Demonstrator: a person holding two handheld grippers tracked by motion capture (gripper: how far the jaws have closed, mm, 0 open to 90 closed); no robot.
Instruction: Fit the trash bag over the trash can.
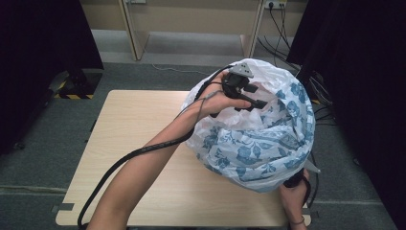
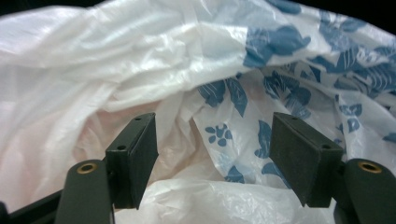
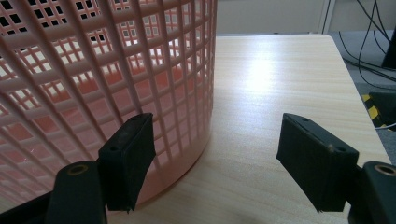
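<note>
Worktop fills centre frame. Blue-flowered white bag covers the pink mesh basket, right of centre. My left gripper is over the bag's top, jaws wide, holding nothing. Right gripper, lower right, is also wide open and empty beside the basket wall.

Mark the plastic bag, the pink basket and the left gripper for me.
plastic bag (image 1: 258, 148): high view, on its blue-flowered front side.
pink basket (image 3: 93, 70): right gripper view, on its lattice wall.
left gripper (image 2: 212, 158): left gripper view, midway between its open jaws, over the bag.
</note>
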